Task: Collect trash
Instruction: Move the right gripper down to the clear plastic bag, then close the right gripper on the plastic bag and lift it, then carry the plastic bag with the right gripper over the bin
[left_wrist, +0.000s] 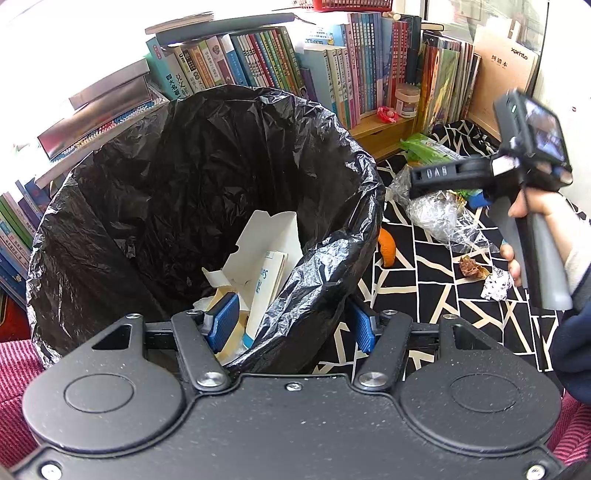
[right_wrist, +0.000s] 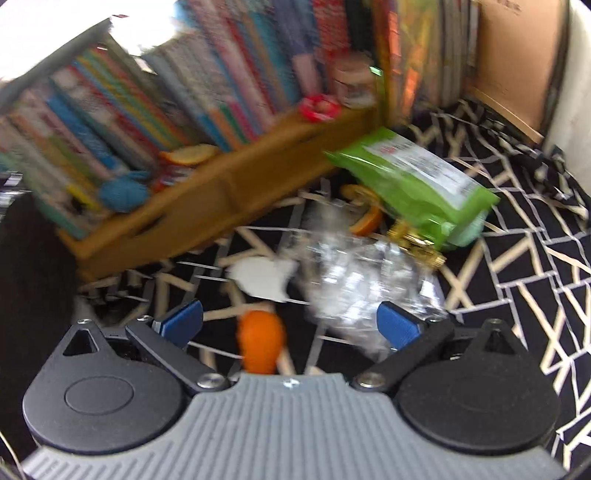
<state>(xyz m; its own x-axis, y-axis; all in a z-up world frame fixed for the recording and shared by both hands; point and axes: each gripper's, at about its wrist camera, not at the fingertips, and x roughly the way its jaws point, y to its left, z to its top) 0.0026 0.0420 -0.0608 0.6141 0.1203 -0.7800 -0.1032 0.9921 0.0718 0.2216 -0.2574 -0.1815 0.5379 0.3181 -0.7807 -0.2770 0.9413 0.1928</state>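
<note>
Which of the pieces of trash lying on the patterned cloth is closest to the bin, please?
The orange peel, lying right beside the black-lined bin. The clear plastic wrap, brown scrap, foil ball and green packet all lie farther out.

The brown cardboard box (left_wrist: 506, 74) at the back right carries the word "xarinte"; the black arm of the right gripper (left_wrist: 439, 173) shows raised letters that read "DAB"; book spines are too small to read

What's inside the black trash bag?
Inside the black trash bag sits a torn white cardboard box and some paper scraps. Whatever lies deeper is hidden by them and the left gripper.
</note>
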